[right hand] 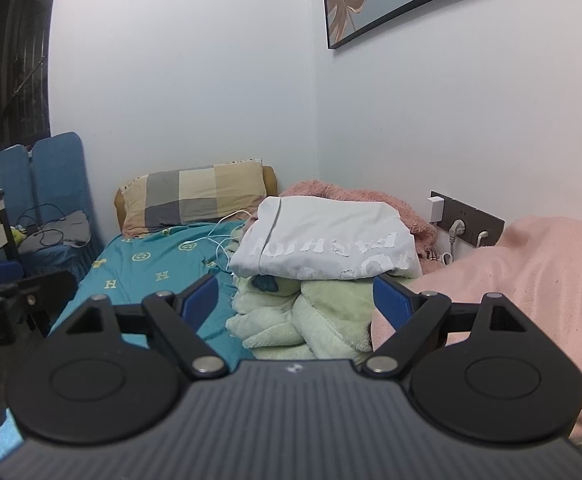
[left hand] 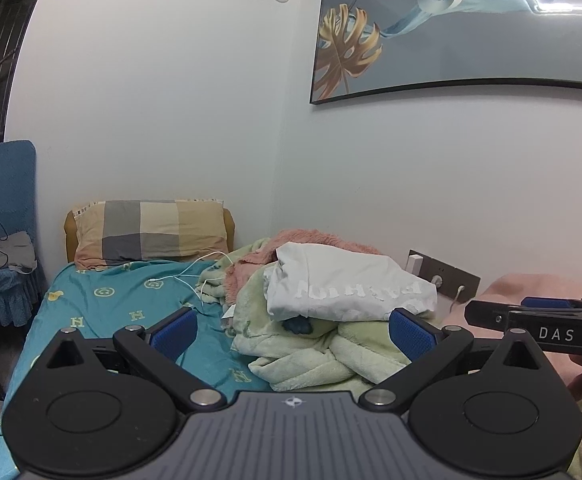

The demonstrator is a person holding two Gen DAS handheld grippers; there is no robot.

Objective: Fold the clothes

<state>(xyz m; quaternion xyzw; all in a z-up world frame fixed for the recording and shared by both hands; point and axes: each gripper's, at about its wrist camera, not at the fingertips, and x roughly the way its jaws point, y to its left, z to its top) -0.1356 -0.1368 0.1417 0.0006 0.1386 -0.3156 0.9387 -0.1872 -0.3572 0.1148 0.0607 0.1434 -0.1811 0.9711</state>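
A folded white garment with faded white lettering (left hand: 347, 288) (right hand: 327, 240) lies on top of a heap of pale green fleece (left hand: 311, 344) (right hand: 311, 312) on the bed. A pink cloth (right hand: 511, 280) (left hand: 531, 288) lies to the right of the heap. My left gripper (left hand: 291, 332) is open and empty, held above the bed short of the heap. My right gripper (right hand: 295, 300) is open and empty, also short of the heap. The right gripper's body shows at the right edge of the left wrist view (left hand: 539, 320).
The bed has a teal sheet (left hand: 123, 312) (right hand: 151, 272) and a checked pillow (left hand: 151, 228) (right hand: 199, 196) at its head. A white cable (left hand: 187, 276) lies on the sheet. A fuzzy pink blanket (right hand: 351, 196) lies behind the heap. Wall sockets (right hand: 467, 220) sit to the right. A blue chair (right hand: 47, 200) stands left.
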